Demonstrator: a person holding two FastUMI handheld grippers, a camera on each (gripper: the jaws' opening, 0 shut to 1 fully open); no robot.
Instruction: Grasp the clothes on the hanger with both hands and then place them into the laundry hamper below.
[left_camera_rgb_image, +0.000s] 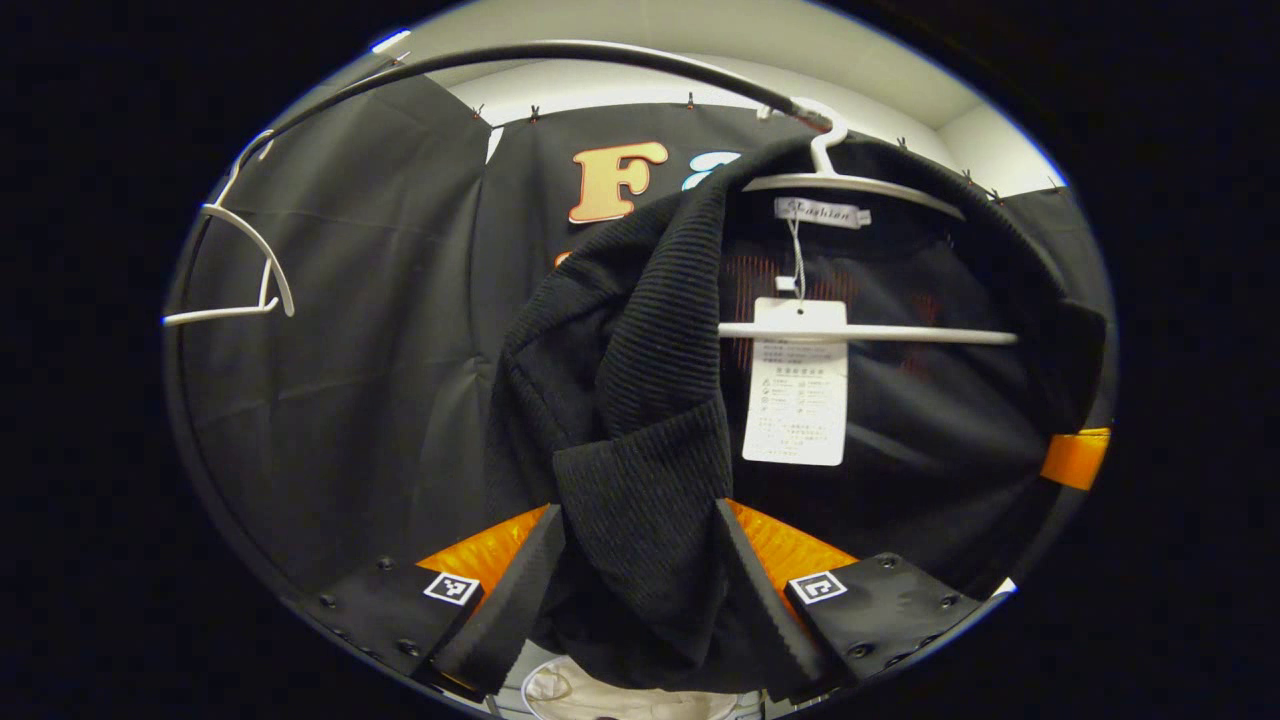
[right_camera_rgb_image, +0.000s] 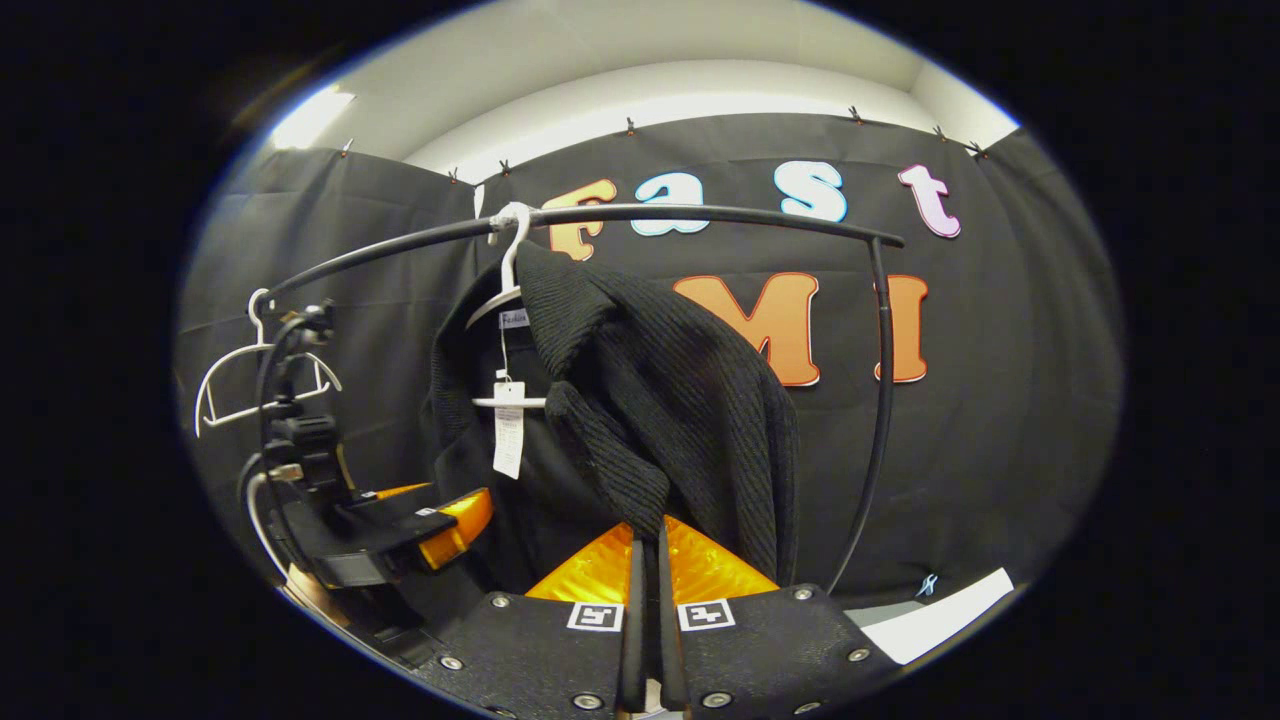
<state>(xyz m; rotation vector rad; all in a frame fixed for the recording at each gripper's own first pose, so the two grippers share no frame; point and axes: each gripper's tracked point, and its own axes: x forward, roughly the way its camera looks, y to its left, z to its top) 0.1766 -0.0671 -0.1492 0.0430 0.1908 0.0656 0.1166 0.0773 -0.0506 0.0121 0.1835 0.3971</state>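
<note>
A black ribbed knit garment (left_camera_rgb_image: 640, 350) hangs on a white hanger (left_camera_rgb_image: 860, 185) from a black curved rail (left_camera_rgb_image: 560, 55), with a white paper tag (left_camera_rgb_image: 797, 385) at the collar. My left gripper (left_camera_rgb_image: 638, 512) is shut on a thick fold of the garment's front, which fills the gap between both fingers. In the right gripper view the same garment (right_camera_rgb_image: 680, 400) drapes from its hanger (right_camera_rgb_image: 505, 290). My right gripper (right_camera_rgb_image: 650, 535) is shut on the garment's lower point, its fingers almost touching. The left gripper (right_camera_rgb_image: 470, 515) shows there at the garment's left side. A pale rounded object (left_camera_rgb_image: 600, 700), perhaps the hamper, lies below.
An empty white hanger (left_camera_rgb_image: 240, 270) hangs at the rail's left end, also visible as the hanger (right_camera_rgb_image: 240, 390) behind the left gripper. The rail's upright post (right_camera_rgb_image: 880, 400) stands to the right of the garment. A white sheet (right_camera_rgb_image: 940, 615) lies low on the right.
</note>
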